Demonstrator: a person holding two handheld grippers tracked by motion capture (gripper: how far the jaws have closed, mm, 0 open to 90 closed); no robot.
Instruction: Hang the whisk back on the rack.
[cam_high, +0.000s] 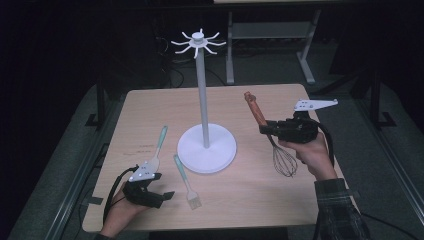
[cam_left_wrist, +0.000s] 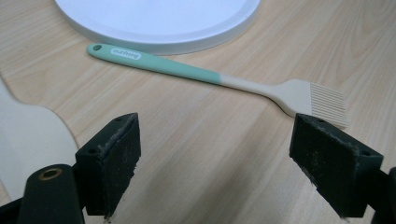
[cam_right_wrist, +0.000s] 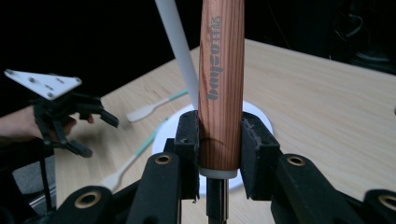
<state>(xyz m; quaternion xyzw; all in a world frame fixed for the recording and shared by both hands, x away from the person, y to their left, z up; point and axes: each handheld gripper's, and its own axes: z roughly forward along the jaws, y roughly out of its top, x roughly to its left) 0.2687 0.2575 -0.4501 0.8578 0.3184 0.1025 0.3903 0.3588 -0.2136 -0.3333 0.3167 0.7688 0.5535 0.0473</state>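
- my right gripper is clamped on the whisk by its wooden handle, wire head hanging down, lifted off the table right of the stand.
- i'd keep the squeeze firm, raise the handle tip to an arm on the stand's top, and approach slowly so the pole isn't knocked.
- my left gripper rests by the near edge, jaws apart, nothing between them.
- count: one whisk, one stand, one spatula, one pastry brush.
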